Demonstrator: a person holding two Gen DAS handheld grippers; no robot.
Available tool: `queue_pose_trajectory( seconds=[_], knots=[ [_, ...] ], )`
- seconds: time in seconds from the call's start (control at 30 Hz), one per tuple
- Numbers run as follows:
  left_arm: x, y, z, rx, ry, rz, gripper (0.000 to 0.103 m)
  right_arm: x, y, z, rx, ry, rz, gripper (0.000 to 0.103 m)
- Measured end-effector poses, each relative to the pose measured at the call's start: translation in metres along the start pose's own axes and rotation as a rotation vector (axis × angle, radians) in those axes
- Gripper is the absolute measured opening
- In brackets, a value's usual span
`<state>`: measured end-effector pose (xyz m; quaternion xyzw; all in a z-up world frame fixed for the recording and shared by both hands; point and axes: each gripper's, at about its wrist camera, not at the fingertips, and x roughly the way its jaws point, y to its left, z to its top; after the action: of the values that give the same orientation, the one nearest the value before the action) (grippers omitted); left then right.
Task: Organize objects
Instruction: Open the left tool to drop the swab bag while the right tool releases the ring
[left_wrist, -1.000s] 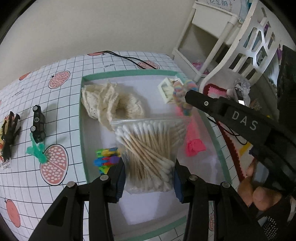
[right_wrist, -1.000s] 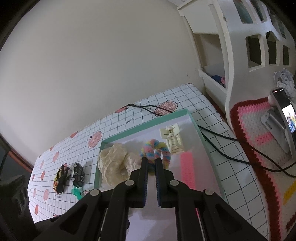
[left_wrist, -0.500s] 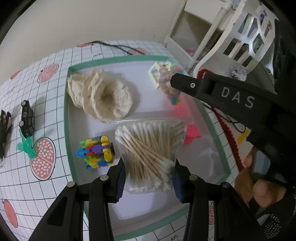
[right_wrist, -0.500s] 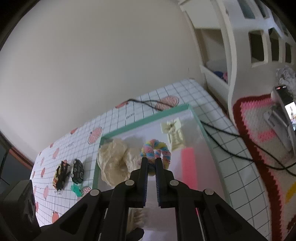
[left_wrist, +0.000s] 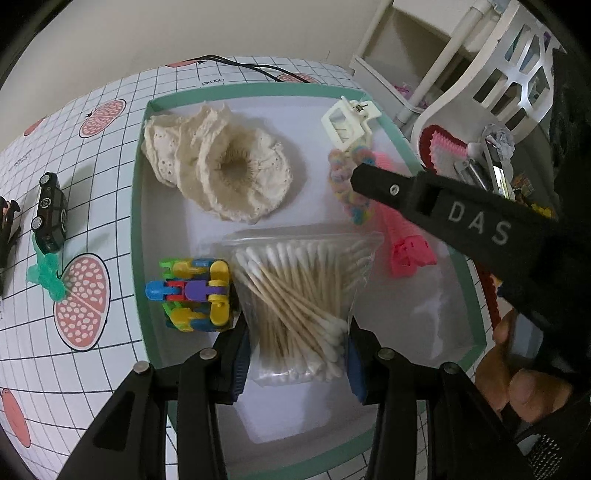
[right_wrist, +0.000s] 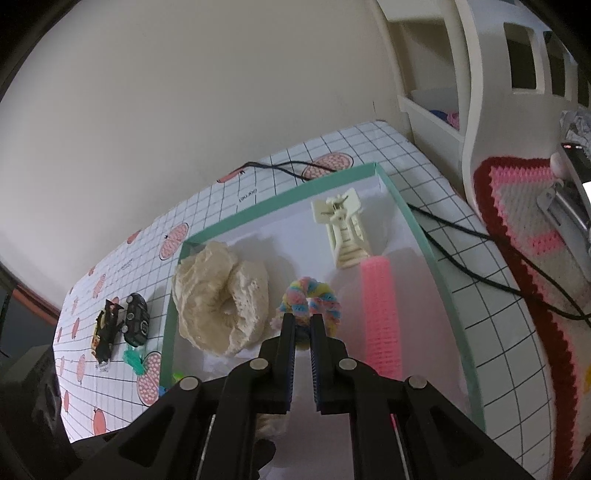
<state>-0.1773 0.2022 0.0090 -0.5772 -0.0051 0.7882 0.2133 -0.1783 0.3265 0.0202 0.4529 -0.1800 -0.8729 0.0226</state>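
Now the swab bag (left_wrist: 299, 299) sits lower over the tray (left_wrist: 137, 206), pinched between the left gripper (left_wrist: 295, 354) fingers, whose blue pads press its sides. A second ago it hung higher and farther back; since then the view has dropped and the block toy (left_wrist: 194, 293), half hidden before, shows whole just beside the bag. The right gripper (right_wrist: 303, 325) has come down too, its jaws nearly shut on the pastel scrunchie (right_wrist: 310, 295), which hangs close above the tray floor between the cream scrunchies (right_wrist: 218, 295) and the pink comb (right_wrist: 380, 310). I reckon both things are about to be set down inside. Beyond, the claw clip (right_wrist: 343, 229) lies at the far end, and two toy cars (left_wrist: 50, 212) wait outside on the cloth.
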Motion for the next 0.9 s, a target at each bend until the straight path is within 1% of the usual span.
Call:
queue_pose_trajectory(
  seconds=[0.5, 0.77, 0.83, 0.87, 0.9],
  knots=[
    [0.000, 0.005, 0.001, -0.002, -0.043, 0.001, 0.045, 0.013, -0.001, -0.004, 0.000, 0.023, -0.008, 0.009],
    [-0.003, 0.010, 0.001, 0.000, -0.041, -0.011, 0.046, 0.013, 0.002, -0.005, -0.009, 0.026, -0.011, 0.010],
    [-0.003, 0.011, 0.001, -0.004, -0.036, -0.014, 0.047, 0.013, 0.003, -0.005, -0.017, 0.028, -0.015, 0.011],
    [-0.004, 0.012, 0.001, -0.005, -0.032, -0.016, 0.050, 0.013, 0.003, -0.005, -0.019, 0.028, -0.017, 0.011],
    [-0.004, 0.012, 0.001, -0.005, -0.026, -0.018, 0.056, 0.012, 0.004, -0.005, -0.019, 0.028, -0.018, 0.011]
  ],
)
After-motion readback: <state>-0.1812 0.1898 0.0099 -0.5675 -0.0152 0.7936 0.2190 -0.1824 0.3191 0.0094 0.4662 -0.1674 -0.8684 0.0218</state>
